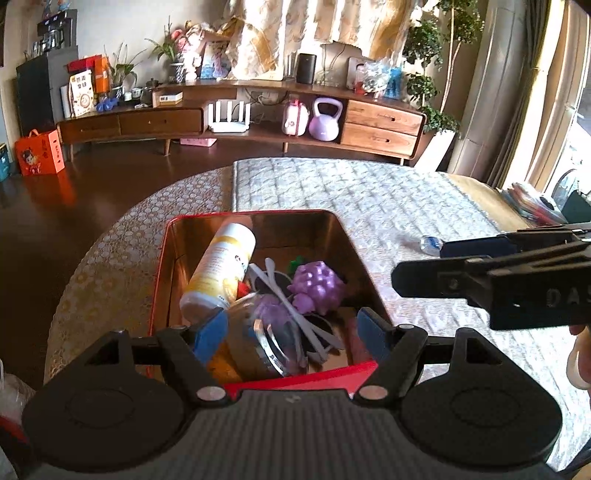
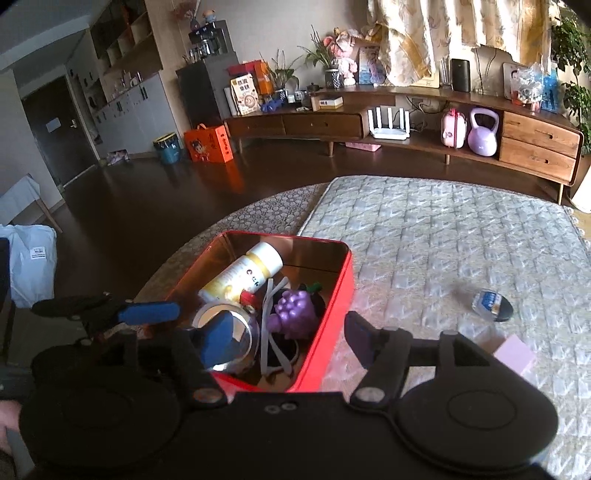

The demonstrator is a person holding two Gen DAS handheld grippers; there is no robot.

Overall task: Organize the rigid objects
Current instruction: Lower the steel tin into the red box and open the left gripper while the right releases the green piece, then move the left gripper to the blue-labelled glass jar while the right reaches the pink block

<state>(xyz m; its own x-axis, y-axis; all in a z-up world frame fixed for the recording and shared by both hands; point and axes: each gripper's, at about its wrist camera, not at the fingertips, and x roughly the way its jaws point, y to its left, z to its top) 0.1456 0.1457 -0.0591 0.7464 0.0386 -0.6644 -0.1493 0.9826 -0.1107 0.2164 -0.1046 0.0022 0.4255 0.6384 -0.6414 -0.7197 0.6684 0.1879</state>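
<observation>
Tin (image 1: pixel 157 280) holds bottle (image 1: pixel 221 269) and grapes (image 1: pixel 317 286).

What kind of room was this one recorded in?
Most likely a home living room. A long wooden TV cabinet holds a router and a purple kettlebell, with potted plants and curtains behind, and a cloth-covered table in front.

Dark glossy floor (image 2: pixel 147 206), long wooden sideboard (image 2: pixel 406 110) along far wall, patterned curtains (image 2: pixel 443 33), daylight from window (image 1: pixel 576 122).
</observation>
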